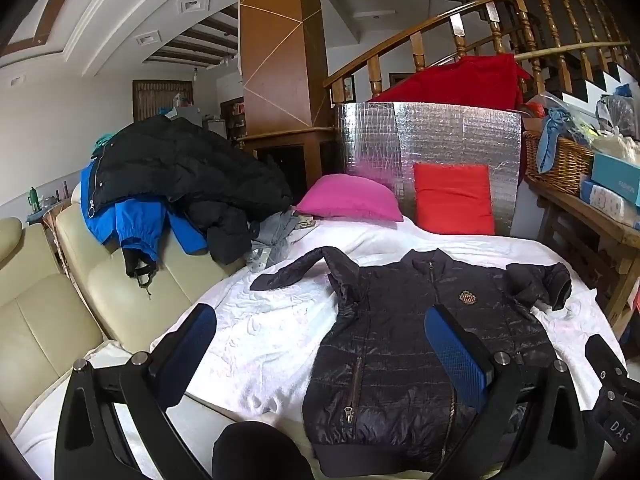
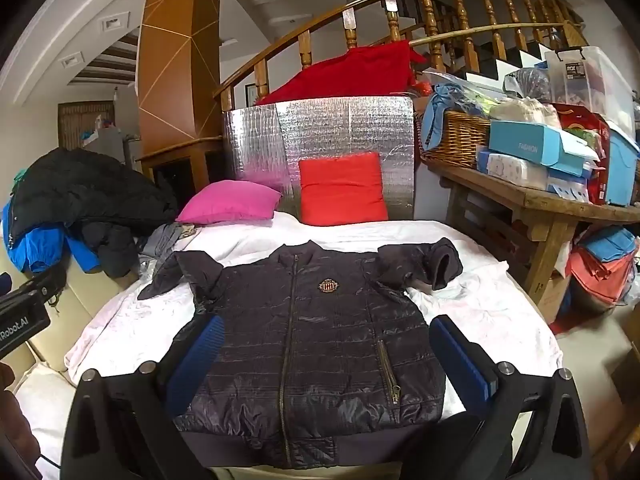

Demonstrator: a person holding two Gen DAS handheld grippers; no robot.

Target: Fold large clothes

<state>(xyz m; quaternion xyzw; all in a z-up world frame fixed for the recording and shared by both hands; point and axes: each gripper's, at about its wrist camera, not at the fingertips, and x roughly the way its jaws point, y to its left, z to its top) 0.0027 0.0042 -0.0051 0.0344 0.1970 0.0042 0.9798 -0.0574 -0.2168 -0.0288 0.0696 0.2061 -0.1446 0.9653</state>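
Note:
A dark quilted jacket (image 1: 404, 344) (image 2: 312, 344) lies front up and zipped on the white sheet (image 1: 260, 344) (image 2: 132, 328), collar toward the far pillows. One sleeve stretches out flat to the left; the other is bunched at the right shoulder. My left gripper (image 1: 320, 340) hovers open above the jacket's left side and the sheet, with nothing between its blue pads. My right gripper (image 2: 328, 354) hovers open over the jacket's lower body, also holding nothing. The right gripper's body (image 1: 612, 396) shows at the right edge of the left wrist view.
A pink pillow (image 2: 230, 202) and a red pillow (image 2: 342, 188) rest at the far end against a silver foil panel (image 2: 320, 136). Black and blue coats (image 1: 176, 176) pile on a cream sofa (image 1: 48, 304) at left. A cluttered wooden table (image 2: 540, 200) with a wicker basket stands at right.

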